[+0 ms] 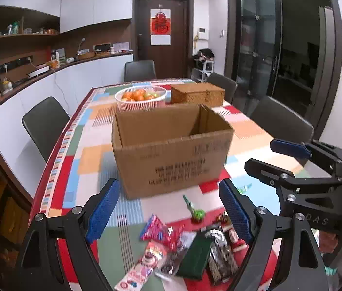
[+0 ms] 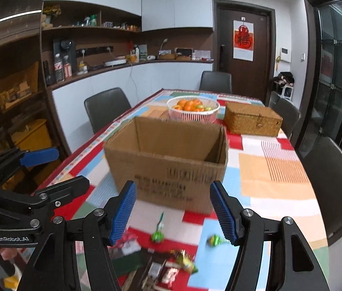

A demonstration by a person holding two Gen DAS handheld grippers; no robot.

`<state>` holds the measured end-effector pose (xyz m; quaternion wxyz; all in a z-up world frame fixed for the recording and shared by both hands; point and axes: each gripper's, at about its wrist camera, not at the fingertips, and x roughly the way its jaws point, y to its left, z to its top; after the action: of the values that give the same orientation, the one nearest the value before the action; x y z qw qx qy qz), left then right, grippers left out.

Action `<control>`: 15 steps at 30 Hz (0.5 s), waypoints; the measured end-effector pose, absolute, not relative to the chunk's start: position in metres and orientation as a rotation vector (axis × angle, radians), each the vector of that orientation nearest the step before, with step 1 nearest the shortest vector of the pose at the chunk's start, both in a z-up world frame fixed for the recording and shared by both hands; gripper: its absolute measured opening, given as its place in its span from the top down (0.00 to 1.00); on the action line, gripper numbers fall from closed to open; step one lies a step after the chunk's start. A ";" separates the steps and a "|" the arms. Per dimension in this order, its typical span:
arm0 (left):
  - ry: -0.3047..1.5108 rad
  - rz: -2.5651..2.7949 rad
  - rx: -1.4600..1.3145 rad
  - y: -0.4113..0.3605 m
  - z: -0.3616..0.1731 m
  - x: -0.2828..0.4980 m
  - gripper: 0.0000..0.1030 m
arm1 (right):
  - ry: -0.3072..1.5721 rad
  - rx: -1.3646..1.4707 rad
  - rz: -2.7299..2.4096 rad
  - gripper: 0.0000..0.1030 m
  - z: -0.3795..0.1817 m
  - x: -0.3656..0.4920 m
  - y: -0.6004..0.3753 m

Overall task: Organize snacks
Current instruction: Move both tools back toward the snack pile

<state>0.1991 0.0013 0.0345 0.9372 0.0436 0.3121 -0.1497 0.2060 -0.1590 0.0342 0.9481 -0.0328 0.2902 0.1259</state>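
Note:
An open, empty-looking cardboard box [image 1: 171, 145] stands in the middle of the patchwork tablecloth; it also shows in the right wrist view [image 2: 168, 160]. A pile of snack packets [image 1: 183, 247] lies on the near table edge, with a green candy [image 1: 196, 212] beside it. In the right wrist view the packets [image 2: 156, 264] and two green candies [image 2: 157, 235] lie below the fingers. My left gripper [image 1: 171, 213] is open and empty above the pile. My right gripper [image 2: 173, 214] is open and empty, and shows at the right of the left wrist view [image 1: 289, 160].
A white basket of oranges [image 1: 140, 98] and a woven wicker box [image 1: 197, 93] stand behind the cardboard box. Dark chairs [image 1: 45, 123] surround the table. A counter with clutter runs along the left wall. A glass door is on the right.

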 end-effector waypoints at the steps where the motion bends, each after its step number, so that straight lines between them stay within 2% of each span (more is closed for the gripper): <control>1: 0.645 -0.307 0.099 0.001 0.031 0.196 0.18 | 0.605 -0.071 0.258 0.38 0.030 0.202 -0.159; 15: 0.809 -0.396 0.109 -0.008 -0.024 0.172 0.19 | 0.816 -0.052 0.254 0.38 -0.028 0.177 -0.168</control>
<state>0.1722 -0.0084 -0.0239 0.8989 0.0526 0.3906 -0.1915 0.1768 -0.1675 -0.0279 0.9097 -0.0252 0.3957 0.1230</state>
